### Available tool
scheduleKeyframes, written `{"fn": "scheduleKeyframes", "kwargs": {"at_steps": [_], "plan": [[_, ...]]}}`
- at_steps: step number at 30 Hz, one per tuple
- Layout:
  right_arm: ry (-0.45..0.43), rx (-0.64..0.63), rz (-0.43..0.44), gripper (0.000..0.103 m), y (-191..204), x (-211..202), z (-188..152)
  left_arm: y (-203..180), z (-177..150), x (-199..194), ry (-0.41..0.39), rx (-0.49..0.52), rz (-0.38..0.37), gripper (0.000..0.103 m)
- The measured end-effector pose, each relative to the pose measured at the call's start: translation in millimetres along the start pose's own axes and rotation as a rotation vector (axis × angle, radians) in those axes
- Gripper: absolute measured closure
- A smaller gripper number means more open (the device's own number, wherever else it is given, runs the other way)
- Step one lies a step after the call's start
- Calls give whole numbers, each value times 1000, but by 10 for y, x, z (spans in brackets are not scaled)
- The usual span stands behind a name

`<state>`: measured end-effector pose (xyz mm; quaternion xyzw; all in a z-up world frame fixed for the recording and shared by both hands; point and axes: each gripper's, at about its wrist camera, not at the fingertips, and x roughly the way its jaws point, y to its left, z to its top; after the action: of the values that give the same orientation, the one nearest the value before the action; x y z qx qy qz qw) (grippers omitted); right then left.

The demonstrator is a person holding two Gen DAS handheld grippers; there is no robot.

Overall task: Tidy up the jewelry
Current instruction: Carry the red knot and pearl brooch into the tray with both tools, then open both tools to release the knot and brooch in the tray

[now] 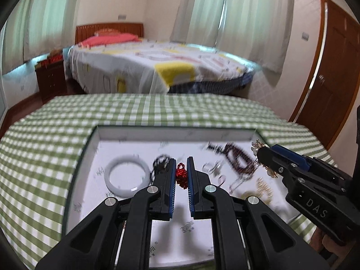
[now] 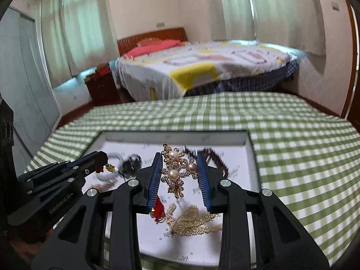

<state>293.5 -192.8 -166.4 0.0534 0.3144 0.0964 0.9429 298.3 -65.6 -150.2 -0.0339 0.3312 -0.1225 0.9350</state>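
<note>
My left gripper (image 1: 181, 160) is shut on a small red beaded ornament (image 1: 181, 175), held just above a shallow white tray (image 1: 157, 132). From the right wrist view, that gripper (image 2: 103, 160) comes in at the left with the red and gold piece (image 2: 107, 168) hanging from its tip. My right gripper (image 2: 179, 156) is shut on a gold brooch with pearls (image 2: 175, 171), also over the tray (image 2: 175, 136). In the left wrist view the right gripper (image 1: 261, 155) enters from the right with the brooch (image 1: 258, 145) at its tip.
In the tray lie a white bangle (image 1: 127, 177), a black piece (image 1: 160, 160), a dark beaded bracelet (image 1: 238, 159), a pearl cluster (image 2: 193, 222) and a red tassel (image 2: 158, 209). The tray sits on a green checked tablecloth (image 1: 146, 110). A bed (image 1: 157, 67) stands beyond.
</note>
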Motion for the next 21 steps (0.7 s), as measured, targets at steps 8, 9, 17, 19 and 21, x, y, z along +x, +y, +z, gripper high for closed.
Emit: {"fn": "scheduleKeyframes", "kwargs": {"at_steps": [8, 9, 17, 19, 21], "plan": [[83, 2, -11, 72, -46, 332, -121, 41, -179, 229, 90, -7, 29, 92], [90, 5, -13, 72, -52, 355, -128, 45, -186, 236, 94, -8, 31, 91], [108, 12, -9, 61, -51, 390, -133, 34, -174, 247, 102, -16, 50, 63], [107, 9, -7, 60, -38, 383, -128, 34, -173, 238, 98, -17, 54, 57], [105, 9, -8, 59, -31, 364, -123, 35, -174, 234, 102, -15, 61, 51]]}}
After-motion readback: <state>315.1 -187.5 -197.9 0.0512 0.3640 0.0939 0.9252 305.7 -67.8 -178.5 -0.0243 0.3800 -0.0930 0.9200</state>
